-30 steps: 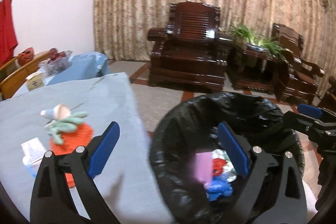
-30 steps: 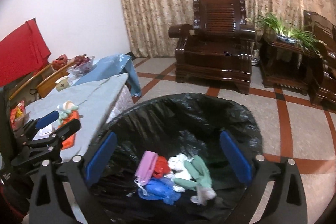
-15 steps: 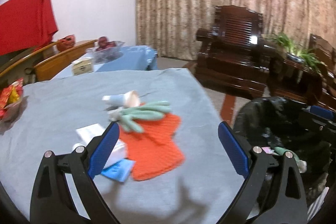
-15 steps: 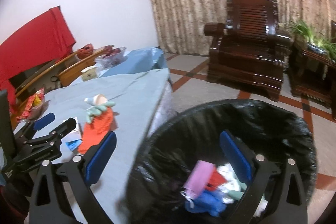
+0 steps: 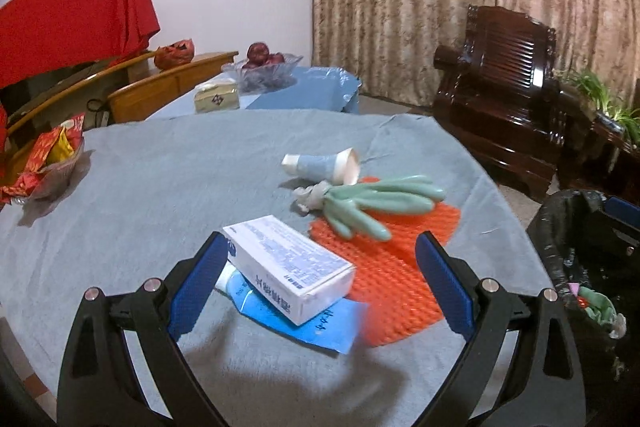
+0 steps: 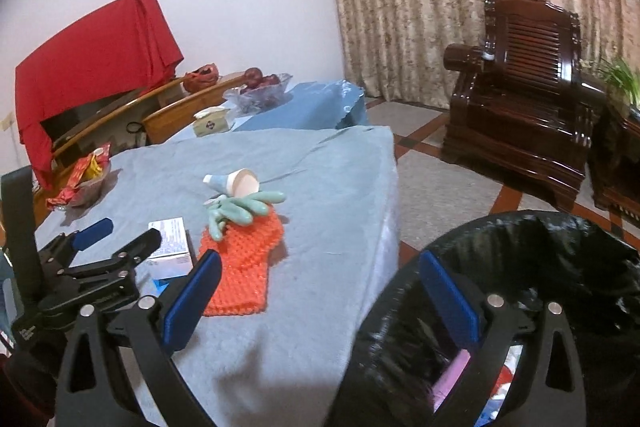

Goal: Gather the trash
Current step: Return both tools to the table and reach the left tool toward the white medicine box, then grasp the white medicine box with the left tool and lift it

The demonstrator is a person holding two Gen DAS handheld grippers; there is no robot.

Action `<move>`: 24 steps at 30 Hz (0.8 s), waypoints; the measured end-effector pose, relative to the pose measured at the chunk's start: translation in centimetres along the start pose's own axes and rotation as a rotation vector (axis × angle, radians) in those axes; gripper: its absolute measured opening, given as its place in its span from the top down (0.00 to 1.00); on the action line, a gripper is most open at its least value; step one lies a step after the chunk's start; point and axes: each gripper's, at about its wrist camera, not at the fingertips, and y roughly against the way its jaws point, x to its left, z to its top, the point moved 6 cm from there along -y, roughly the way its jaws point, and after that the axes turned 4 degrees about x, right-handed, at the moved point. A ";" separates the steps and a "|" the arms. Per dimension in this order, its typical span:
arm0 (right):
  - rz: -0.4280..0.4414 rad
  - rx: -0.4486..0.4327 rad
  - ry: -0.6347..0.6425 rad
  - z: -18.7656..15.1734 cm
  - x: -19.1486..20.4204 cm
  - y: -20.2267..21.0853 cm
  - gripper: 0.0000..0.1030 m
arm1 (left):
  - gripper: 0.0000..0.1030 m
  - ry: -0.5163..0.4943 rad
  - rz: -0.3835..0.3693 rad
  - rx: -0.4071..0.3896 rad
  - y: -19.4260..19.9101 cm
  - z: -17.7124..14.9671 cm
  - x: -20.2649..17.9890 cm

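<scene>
My left gripper [image 5: 320, 283] is open and empty, low over the grey table [image 5: 160, 187], its fingers either side of a white box [image 5: 288, 263] that lies on a blue packet [image 5: 304, 323]. Beyond lie an orange knitted mat [image 5: 392, 267], a green rubber glove [image 5: 372, 203] and a paper cup [image 5: 320, 165]. My right gripper [image 6: 320, 303] is open and empty, straddling the table's edge and the black-lined trash bin [image 6: 540, 267], which holds pink, red and blue trash. The left gripper also shows in the right wrist view [image 6: 120, 239].
A bowl of red snack packets [image 5: 44, 163] sits at the table's left. A tissue box [image 5: 216, 97] and fruit bowl [image 5: 268, 65] stand on the far blue table. A dark wooden armchair [image 5: 504, 115] and plant [image 5: 600, 99] are at the right.
Both grippers swung left from over the bin toward the table. The left gripper has closed in on the white box. Both stayed open.
</scene>
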 end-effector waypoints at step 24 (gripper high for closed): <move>0.040 0.040 0.038 1.2 2.6 -4.4 0.06 | 0.11 0.054 0.066 0.149 -6.0 -2.4 3.3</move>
